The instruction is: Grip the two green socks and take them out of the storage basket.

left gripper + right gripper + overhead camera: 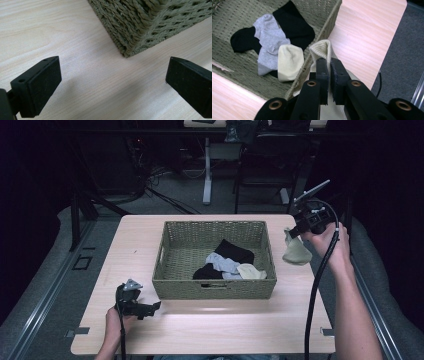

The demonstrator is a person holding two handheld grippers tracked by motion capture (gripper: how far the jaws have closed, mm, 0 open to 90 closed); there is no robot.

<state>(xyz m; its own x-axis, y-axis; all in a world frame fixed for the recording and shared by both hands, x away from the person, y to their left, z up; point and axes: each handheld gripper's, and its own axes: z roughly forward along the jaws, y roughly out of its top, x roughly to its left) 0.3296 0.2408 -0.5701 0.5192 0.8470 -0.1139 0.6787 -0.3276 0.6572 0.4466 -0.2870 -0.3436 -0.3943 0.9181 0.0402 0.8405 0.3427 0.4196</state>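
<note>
my right tool (300,231) gripped a cream sock (296,251) just right of the basket (215,290). my left tool (145,309) sat wide, empty, low over the bench (200,325) near the basket's near-left corner.

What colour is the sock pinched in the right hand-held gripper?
Cream sock; the right gripper view shows it best.

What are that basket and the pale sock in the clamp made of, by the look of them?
The basket looks woven from twisted cord, perhaps paper rope or seagrass: olive, matte, with plaited strands plain on its walls. The cream sock, pinched in the right gripper, looks like soft knit fabric, likely cotton: fine ribbing at the cuff, limp drape, no sheen.
</note>
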